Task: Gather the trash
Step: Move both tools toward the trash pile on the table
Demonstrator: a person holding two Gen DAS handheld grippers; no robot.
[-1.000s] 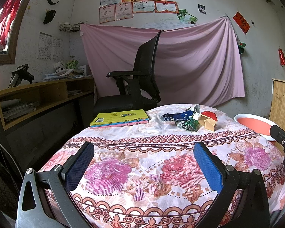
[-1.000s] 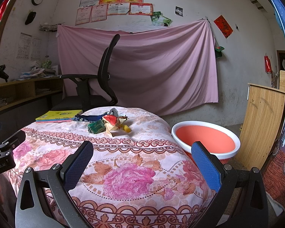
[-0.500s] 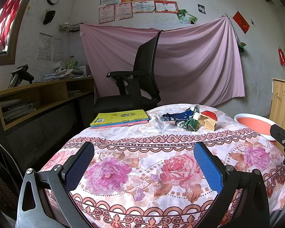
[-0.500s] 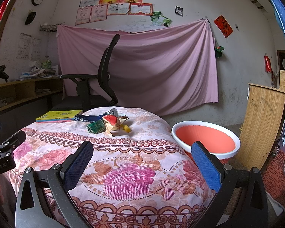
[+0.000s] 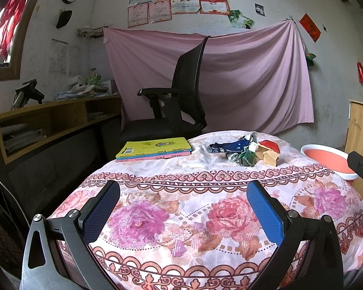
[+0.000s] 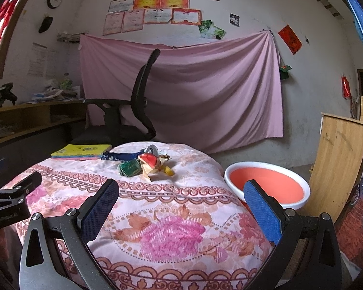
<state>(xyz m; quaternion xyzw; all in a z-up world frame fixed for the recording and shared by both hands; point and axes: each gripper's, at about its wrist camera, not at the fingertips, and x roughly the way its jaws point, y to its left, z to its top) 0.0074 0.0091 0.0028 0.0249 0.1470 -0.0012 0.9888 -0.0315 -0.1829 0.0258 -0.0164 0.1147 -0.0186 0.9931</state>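
Observation:
A small heap of trash (image 5: 246, 151) lies at the far side of the floral tablecloth (image 5: 181, 207): a blue wrapper, a green packet, tan cardboard and a red piece. It also shows in the right wrist view (image 6: 145, 163). A red basin with a white rim (image 6: 266, 186) stands to the right of the table, also in the left wrist view (image 5: 326, 159). My left gripper (image 5: 183, 207) is open and empty over the near edge. My right gripper (image 6: 181, 206) is open and empty, well short of the trash.
A stack of books with a yellow cover (image 5: 155, 148) lies at the far left of the table. A black office chair (image 5: 176, 106) stands behind it. A wooden shelf (image 5: 48, 120) runs along the left wall. A wooden cabinet (image 6: 338, 159) stands at the right.

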